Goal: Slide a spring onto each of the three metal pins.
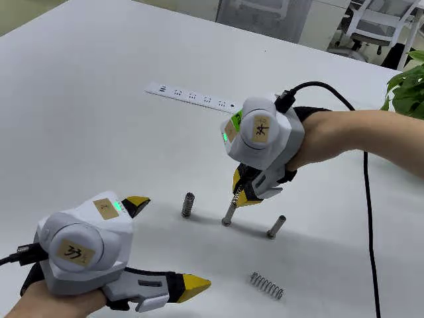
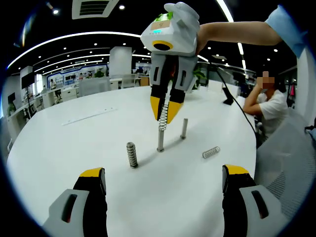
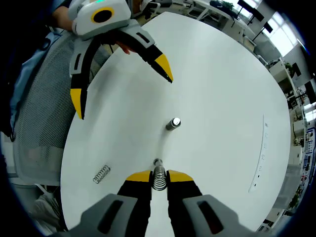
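Note:
Three metal pins stand on the white table [image 1: 86,119]. The left pin [image 1: 188,204] [image 2: 131,154] carries a spring. My right gripper [image 1: 242,192] [image 3: 159,177] is shut on a spring [image 3: 158,177] [image 2: 163,116], held upright just over the top of the middle pin [image 1: 227,215] [image 2: 160,140] [image 3: 157,162]. The right pin [image 1: 276,226] [image 2: 184,128] is bare. A loose spring [image 1: 267,285] [image 2: 211,152] [image 3: 101,174] lies flat nearer to me. My left gripper [image 1: 165,242] [image 2: 163,172] stands open and holds nothing, near the front edge, left of the pins.
A white power strip [image 1: 192,96] lies behind the pins. The right gripper's black cable [image 1: 368,212] trails across the table at right. A plant [image 1: 407,83] and office chairs [image 1: 377,26] stand beyond the far edge. A person [image 2: 266,103] sits at the table's side.

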